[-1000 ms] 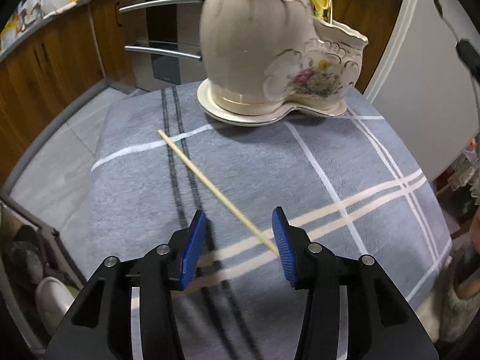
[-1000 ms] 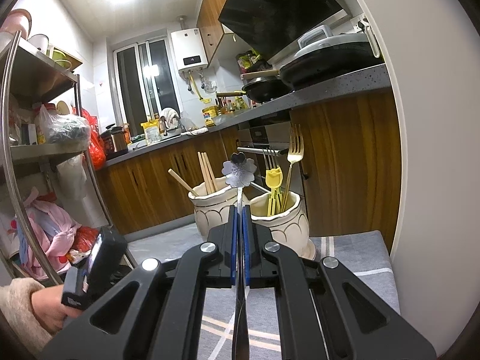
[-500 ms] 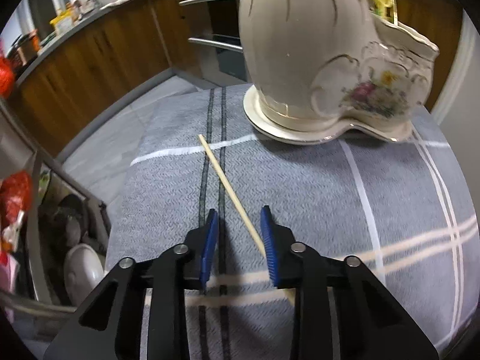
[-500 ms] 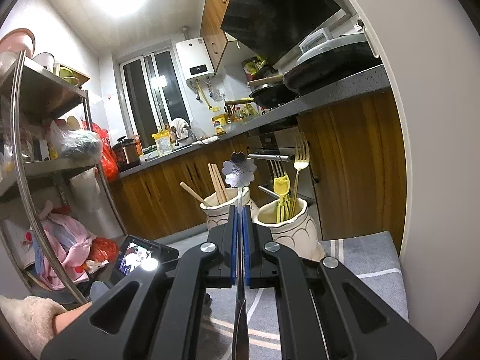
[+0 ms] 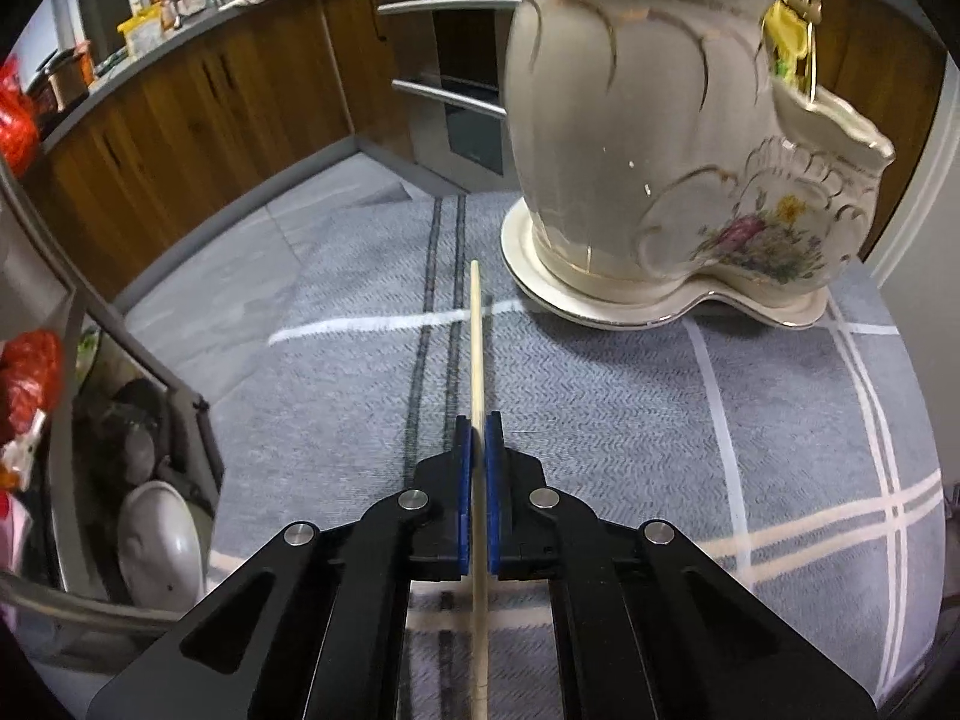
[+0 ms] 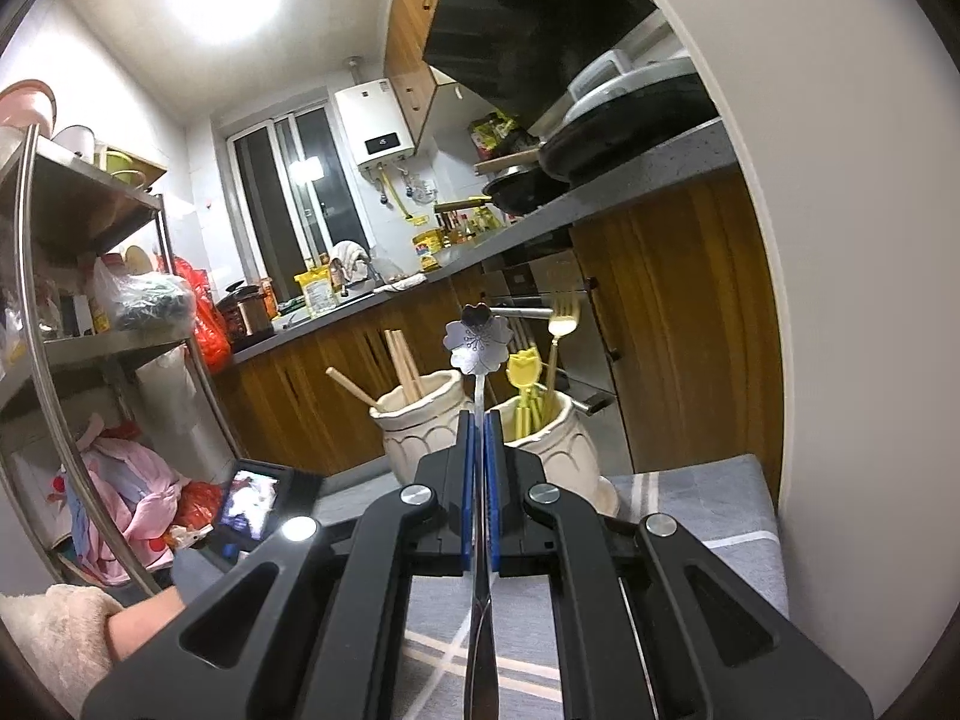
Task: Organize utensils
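My left gripper (image 5: 477, 429) is shut on a wooden chopstick (image 5: 476, 348), which points forward just above the grey checked cloth (image 5: 630, 414). A cream ceramic utensil holder (image 5: 648, 120) with a flower print stands on its saucer ahead and to the right. My right gripper (image 6: 477, 426) is shut on a silver spoon with a flower-shaped handle end (image 6: 478, 345), held upright above the cloth. In the right wrist view the holder's left cup (image 6: 420, 426) holds chopsticks and its right cup (image 6: 555, 441) holds yellow utensils and a gold fork.
Wooden kitchen cabinets (image 5: 198, 114) and an oven (image 5: 462, 78) lie beyond the table. A metal rack (image 6: 72, 276) stands at the left. A white wall (image 6: 858, 300) is close on the right. The left hand-held unit's screen (image 6: 249, 501) shows low left.
My left gripper has closed on the chopstick and lined it up straight ahead, swinging left of the holder. My right gripper holds the spoon as before, drawn slightly back from the holder.
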`<state>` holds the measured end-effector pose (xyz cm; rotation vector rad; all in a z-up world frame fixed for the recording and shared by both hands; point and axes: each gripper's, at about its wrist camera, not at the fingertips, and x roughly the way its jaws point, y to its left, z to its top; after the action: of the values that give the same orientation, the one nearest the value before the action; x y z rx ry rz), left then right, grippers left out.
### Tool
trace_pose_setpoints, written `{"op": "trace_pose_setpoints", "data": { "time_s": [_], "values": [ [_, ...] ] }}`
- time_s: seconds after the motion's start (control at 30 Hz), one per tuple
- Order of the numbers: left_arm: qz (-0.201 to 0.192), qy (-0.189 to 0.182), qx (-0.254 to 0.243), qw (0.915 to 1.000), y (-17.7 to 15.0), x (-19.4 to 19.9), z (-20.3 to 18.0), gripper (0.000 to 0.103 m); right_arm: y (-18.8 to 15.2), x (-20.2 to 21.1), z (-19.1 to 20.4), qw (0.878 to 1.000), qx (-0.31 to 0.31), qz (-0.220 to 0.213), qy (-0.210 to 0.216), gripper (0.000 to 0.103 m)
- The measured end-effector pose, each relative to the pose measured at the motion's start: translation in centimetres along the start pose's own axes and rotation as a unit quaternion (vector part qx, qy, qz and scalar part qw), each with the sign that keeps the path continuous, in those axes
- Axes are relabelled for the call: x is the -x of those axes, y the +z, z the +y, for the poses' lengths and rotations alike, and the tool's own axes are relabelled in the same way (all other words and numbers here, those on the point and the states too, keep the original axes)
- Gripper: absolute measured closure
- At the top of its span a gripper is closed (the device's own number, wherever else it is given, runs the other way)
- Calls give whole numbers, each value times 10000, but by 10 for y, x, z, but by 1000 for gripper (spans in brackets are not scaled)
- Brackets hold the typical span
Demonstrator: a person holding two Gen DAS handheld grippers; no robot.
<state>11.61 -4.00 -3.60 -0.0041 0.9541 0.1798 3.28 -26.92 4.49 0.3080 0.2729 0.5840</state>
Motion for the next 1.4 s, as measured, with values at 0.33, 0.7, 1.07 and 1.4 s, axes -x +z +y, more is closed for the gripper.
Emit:
{"op": "trace_pose_setpoints", "data": {
  "time_s": [0.33,0.7,1.07,1.4],
  "values": [
    [-944,-647,-131,9933,-8,52,41,98,-1,-16,-5,9998,-107,132,-77,100],
    [-2916,-1664,-345,9413,38,113,64,98,37,-48,10,9981,208,-420,-394,100],
    [-3840,-2698,44,8830,110,96,58,98,75,-114,12,9934,56,-1091,-342,100],
    [-4280,-2760,68,8606,138,71,32,98,66,-159,3,9937,147,-964,-555,100]
  ]
}}
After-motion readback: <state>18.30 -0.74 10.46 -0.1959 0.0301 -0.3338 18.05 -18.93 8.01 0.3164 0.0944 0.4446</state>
